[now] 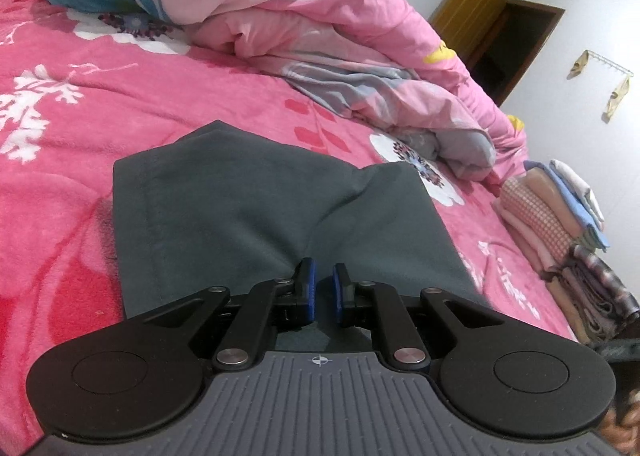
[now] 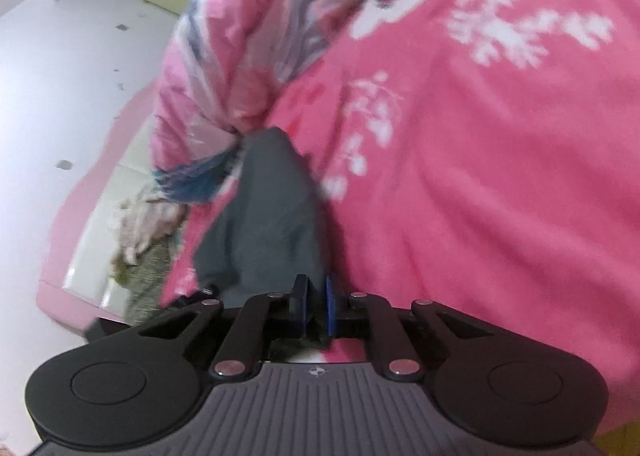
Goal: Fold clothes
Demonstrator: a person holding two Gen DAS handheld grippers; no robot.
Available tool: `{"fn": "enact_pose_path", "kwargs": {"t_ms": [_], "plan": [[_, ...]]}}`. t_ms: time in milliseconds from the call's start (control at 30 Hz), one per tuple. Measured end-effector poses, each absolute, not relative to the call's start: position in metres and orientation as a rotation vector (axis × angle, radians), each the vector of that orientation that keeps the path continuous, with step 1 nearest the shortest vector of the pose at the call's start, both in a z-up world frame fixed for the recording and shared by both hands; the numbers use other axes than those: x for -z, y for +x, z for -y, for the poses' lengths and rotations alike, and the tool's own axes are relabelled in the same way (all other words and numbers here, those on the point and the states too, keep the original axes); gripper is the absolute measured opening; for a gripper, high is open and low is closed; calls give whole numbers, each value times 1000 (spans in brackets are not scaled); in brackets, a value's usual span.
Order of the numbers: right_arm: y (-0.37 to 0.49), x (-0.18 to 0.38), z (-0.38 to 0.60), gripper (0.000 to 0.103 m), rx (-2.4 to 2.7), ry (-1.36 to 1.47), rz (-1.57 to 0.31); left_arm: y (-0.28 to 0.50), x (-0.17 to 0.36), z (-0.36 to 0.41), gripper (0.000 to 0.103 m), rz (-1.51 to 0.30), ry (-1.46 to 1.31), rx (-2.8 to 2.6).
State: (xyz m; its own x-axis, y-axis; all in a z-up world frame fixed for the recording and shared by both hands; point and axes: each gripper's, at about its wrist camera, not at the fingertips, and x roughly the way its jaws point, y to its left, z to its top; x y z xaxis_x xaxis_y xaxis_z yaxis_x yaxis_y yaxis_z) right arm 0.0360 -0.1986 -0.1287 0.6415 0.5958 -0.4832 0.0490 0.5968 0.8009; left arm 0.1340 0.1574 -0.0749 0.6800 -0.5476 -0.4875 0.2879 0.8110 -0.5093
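A dark grey garment (image 1: 240, 208) lies partly flat on the pink floral bedspread (image 1: 80, 104) in the left wrist view. One fold of it rises to my left gripper (image 1: 324, 272), whose blue pads (image 1: 310, 276) stand close together with the grey cloth pinched between them. The right wrist view is blurred. There the same grey garment (image 2: 268, 216) hangs in a bunched ridge that runs into my right gripper (image 2: 315, 286), whose pads (image 2: 329, 296) are nearly together on the cloth. The bedspread (image 2: 480, 176) fills the right side of that view.
A crumpled pink quilt (image 1: 320, 16) is heaped at the back of the bed, also the quilt (image 2: 224, 56). A stack of folded clothes (image 1: 560, 224) sits at the bed's right edge. Beyond it are a wooden door (image 1: 472, 8) and white wall. Pale floor (image 2: 60, 76) lies left of the bed.
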Motion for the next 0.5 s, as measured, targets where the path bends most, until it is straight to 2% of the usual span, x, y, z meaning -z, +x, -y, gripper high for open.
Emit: {"fn": "enact_pose_path", "kwargs": {"t_ms": [167, 333, 500], "plan": [[26, 129, 202, 16, -369, 913, -826, 133, 75, -158, 11, -676, -424, 483], [10, 109, 203, 16, -373, 813, -794, 133, 74, -160, 11, -670, -437, 488], [26, 97, 219, 18, -338, 838, -729, 123, 58, -164, 11, -606, -394, 476]]}}
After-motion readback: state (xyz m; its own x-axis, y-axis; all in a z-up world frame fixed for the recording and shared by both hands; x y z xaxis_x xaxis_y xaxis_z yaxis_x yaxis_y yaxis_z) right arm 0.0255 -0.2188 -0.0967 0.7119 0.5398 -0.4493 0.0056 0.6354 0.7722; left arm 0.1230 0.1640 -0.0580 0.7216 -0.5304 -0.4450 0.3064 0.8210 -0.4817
